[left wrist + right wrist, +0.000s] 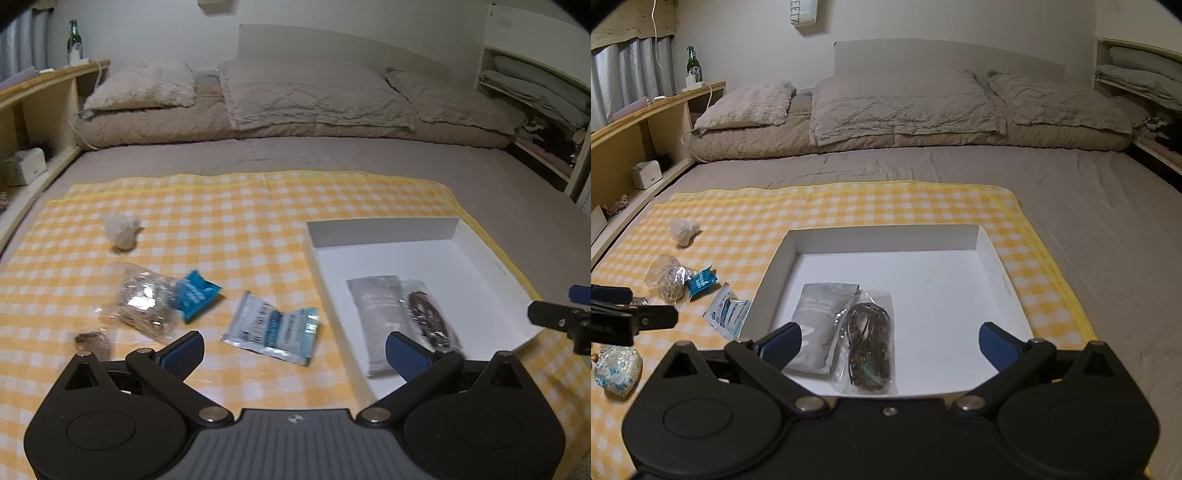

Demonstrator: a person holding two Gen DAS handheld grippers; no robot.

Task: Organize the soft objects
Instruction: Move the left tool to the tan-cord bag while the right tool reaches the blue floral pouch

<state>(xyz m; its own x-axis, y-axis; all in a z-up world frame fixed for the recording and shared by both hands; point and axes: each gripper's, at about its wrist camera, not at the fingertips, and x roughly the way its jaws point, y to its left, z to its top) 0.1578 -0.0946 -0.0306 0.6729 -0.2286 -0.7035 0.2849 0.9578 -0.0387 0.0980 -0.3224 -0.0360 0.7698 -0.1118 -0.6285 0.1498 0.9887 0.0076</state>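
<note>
**Both tongs wide and empty, two packs already in the box**

Left wrist view first. The left gripper was tipped down toward the bed, jaws spread about as wide as they go, nothing between the blue pads. It hung over the yellow checked cloth. Just past it, around 12 o'clock, lay the white-and-blue sachet flat on the cloth. At 10 o'clock sat the clear crinkly bag with a small blue packet touching its right side. Further out at 10 o'clock was a crumpled white wad, and a small brownish item sat just beside the left finger, too blurry to name. The white box was at 2 o'clock, holding a grey pouch and a clear bag of dark cord side by side and touching. The tip of the other gripper poked in at 3 o'clock.

Right wrist view. The right gripper also pointed down at a slant, jaws fully apart with nothing in them, hovering over the near part of the white box. The grey pouch and the cord bag lay on the box floor right between the fingers at 12 o'clock, not gripped. A floral fabric pouch sat on the cloth at 9 o'clock.
</note>
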